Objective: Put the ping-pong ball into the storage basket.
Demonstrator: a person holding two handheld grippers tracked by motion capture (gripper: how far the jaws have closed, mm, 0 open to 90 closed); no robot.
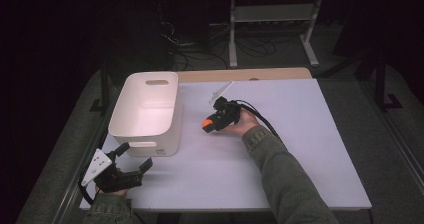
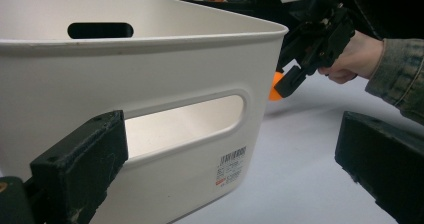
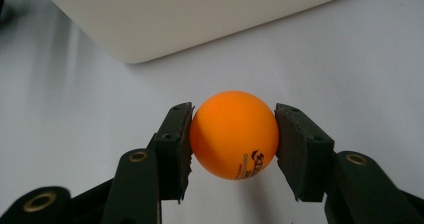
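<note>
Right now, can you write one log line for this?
right gripper: shut on orange ball | left gripper: open, near white bin | ball outside bin

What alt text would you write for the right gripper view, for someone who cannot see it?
An orange ball with small black print is pinched between the two black jaws of the right claw over a white table. Beyond it stands the rounded corner of a white bin.
</note>
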